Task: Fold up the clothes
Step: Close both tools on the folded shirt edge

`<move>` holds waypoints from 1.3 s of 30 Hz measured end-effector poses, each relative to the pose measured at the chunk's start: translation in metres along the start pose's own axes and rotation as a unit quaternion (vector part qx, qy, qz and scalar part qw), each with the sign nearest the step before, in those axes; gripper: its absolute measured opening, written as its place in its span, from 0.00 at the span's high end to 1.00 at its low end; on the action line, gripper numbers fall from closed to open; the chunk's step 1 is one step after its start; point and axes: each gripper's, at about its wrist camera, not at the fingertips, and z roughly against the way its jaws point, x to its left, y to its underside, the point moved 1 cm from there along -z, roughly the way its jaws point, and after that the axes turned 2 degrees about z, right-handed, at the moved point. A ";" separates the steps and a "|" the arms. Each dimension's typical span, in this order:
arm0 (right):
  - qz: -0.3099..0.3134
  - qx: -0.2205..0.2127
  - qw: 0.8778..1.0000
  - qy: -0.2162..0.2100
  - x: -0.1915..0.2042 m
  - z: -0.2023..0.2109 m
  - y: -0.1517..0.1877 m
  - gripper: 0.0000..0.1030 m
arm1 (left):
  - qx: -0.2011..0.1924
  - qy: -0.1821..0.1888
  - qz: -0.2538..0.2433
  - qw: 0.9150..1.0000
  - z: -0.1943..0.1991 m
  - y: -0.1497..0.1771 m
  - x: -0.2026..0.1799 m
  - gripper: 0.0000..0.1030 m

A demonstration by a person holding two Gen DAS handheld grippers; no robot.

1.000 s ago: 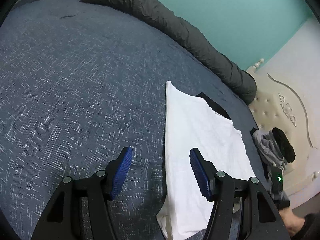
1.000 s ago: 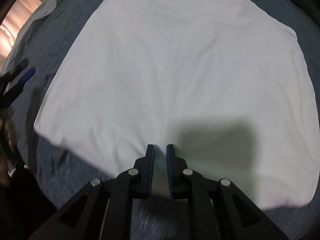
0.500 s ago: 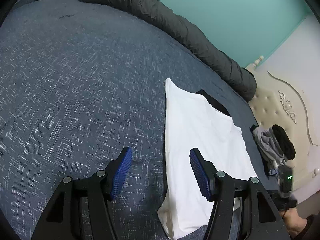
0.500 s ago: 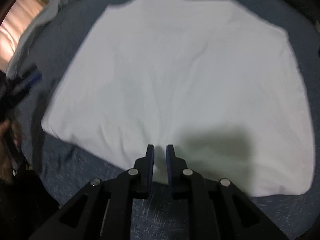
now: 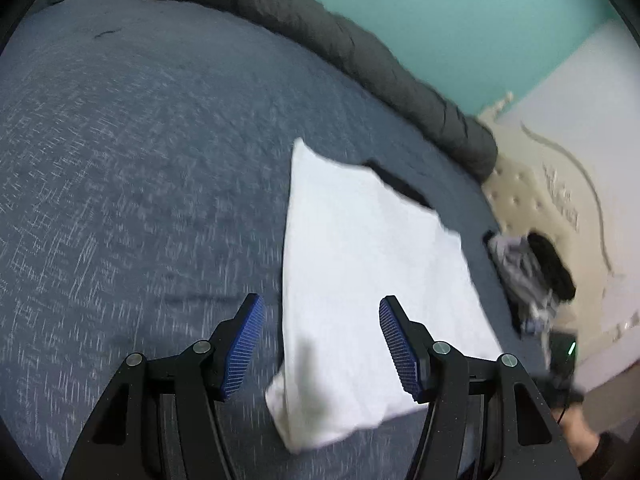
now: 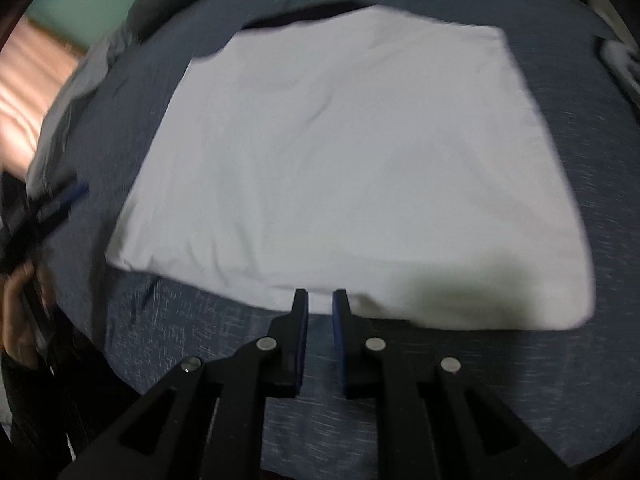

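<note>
White garment (image 6: pixel 352 168) lying folded flat on blue bedspread (image 5: pixel 140 200), near edge just beyond both tools. Left gripper (image 5: pixel 320 344) hovering above near corner, jaws standing wide, gripping nothing. Right gripper (image 6: pixel 320 312) pointing at near hem, jaws sitting almost closed with narrow gap, nothing between them. Risks: narrow gap skating over hem instead of pinching; grabbing single layer, pulling fold apart; snagging bedspread along with cloth; black item (image 5: pixel 400 184) underneath far edge getting dragged.

A white garment (image 6: pixel 352 168), folded into a flat, lightly creased rectangle, lies spread on the blue-grey bedspread (image 5: pixel 140 168), partly covering a black cloth (image 5: pixel 400 184).
</note>
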 end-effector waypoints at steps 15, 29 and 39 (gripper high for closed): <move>-0.175 -0.030 0.984 0.002 -0.168 0.062 0.036 0.50 | 0.122 -0.022 0.033 0.992 -0.026 0.056 0.015 0.38; -0.198 -0.046 0.977 -0.057 -0.182 0.046 0.041 0.72 | 0.133 -0.016 0.065 0.989 -0.034 0.066 0.023 0.43; -0.184 -0.057 0.979 -0.064 -0.188 0.048 0.043 0.93 | 0.125 -0.001 0.054 0.991 -0.034 0.064 0.021 0.92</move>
